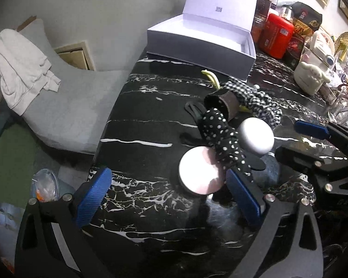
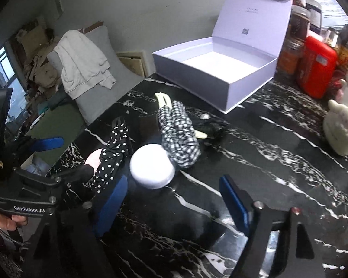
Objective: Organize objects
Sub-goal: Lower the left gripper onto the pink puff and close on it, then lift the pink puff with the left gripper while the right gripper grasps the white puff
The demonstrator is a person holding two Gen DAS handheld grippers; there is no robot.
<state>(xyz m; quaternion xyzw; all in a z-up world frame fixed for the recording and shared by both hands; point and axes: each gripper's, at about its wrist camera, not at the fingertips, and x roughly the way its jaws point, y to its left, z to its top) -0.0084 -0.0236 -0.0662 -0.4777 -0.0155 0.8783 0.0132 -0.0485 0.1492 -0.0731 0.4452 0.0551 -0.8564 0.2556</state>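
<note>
Dim indoor light, both views. Strong fisheye bend with black vignette at corners. White box [image 2: 220,69] and round white lids [image 1: 257,136] blow out, pinkish glare on the nearer lid. Glossy black marble table [image 1: 150,120] shows soft reflections. Daylight from window [image 2: 0,69] at far left. Edges soft, slightly blurred.

Glossy, seemingly marble tabletop [image 1: 132,106]
</note>
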